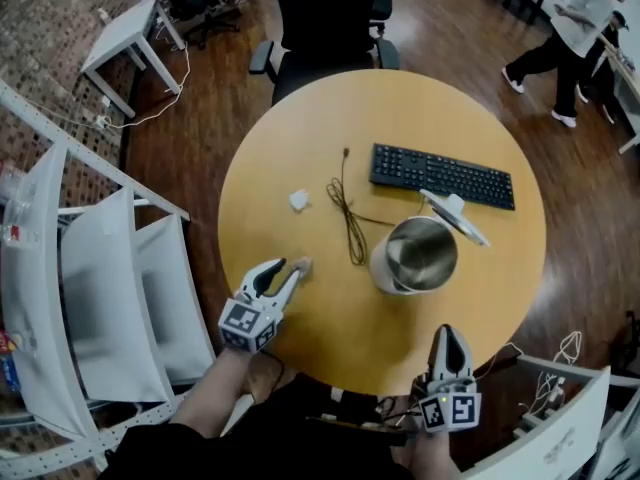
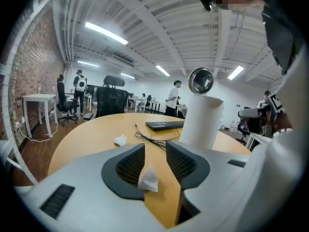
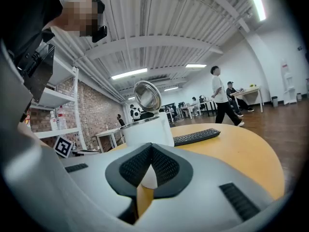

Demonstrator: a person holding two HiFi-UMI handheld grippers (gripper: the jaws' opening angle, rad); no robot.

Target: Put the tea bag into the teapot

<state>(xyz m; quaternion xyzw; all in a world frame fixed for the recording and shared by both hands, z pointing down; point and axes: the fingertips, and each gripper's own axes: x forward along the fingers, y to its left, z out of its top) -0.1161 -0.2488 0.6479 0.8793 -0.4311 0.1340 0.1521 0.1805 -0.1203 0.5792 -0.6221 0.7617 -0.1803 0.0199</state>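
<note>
Round table point(image 1: 300, 118) is showing smooth pale wood with a faint sheen. Teapot point(image 1: 385, 268) is looking matt white outside, brushed metal inside; lid point(image 2: 200, 79) is gleaming mirror-like. Keyboard point(image 1: 442, 176) is reading as matt black plastic. Tea bag point(image 2: 148, 179) is looking like crumpled white paper. Left gripper point(image 2: 154, 151) pads point(image 2: 131, 166) are showing ribbed black, the shell matt grey.

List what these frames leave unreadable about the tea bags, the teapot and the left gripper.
1. Teapot contents: head view shows only glare on the steel inside; both gripper views see just its outer wall.
2. Tea bag between the open jaws of the left gripper: left gripper view does not settle whether a pad touches it.
3. Other tea bag: too small in head view for string or tag.
</note>
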